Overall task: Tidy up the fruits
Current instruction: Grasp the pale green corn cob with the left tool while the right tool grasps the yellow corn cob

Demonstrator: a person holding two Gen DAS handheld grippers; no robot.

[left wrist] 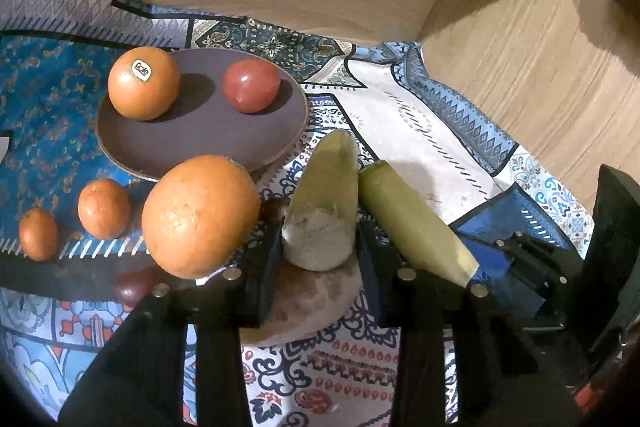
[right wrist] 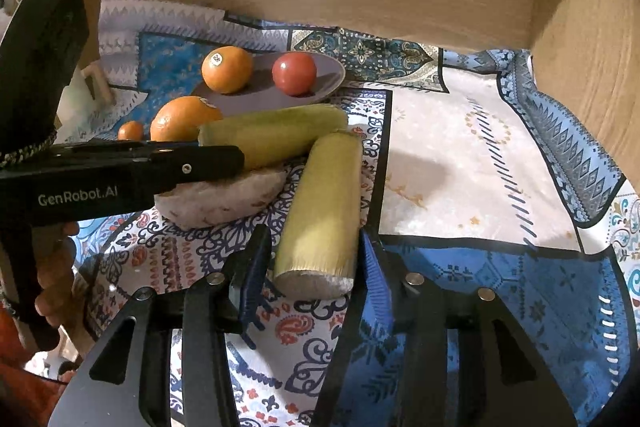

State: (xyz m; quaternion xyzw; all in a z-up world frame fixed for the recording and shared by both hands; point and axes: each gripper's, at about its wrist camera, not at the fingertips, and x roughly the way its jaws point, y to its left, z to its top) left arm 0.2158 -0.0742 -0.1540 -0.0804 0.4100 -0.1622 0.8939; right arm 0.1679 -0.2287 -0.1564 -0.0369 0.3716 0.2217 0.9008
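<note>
Each gripper, the left gripper (left wrist: pixel 318 247) and right gripper (right wrist: pixel 316 267), had narrowed its jaws onto one pale green, cut-ended cane piece, left's (left wrist: pixel 324 203) and right's (right wrist: pixel 324 211), mid-cloth near the brown plate's (left wrist: pixel 208 147) front edge, apparently for sorting.

A patterned blue-and-white cloth (right wrist: pixel 460 155) covers the surface. Directly on it lie a brown plate (left wrist: pixel 200 143), 1 large orange (left wrist: pixel 200 215), 2 small oranges (left wrist: pixel 104 209), a flat pale stone-like slab (right wrist: pixel 224 199) and dark round chestnut-like things (left wrist: pixel 132 287).
</note>
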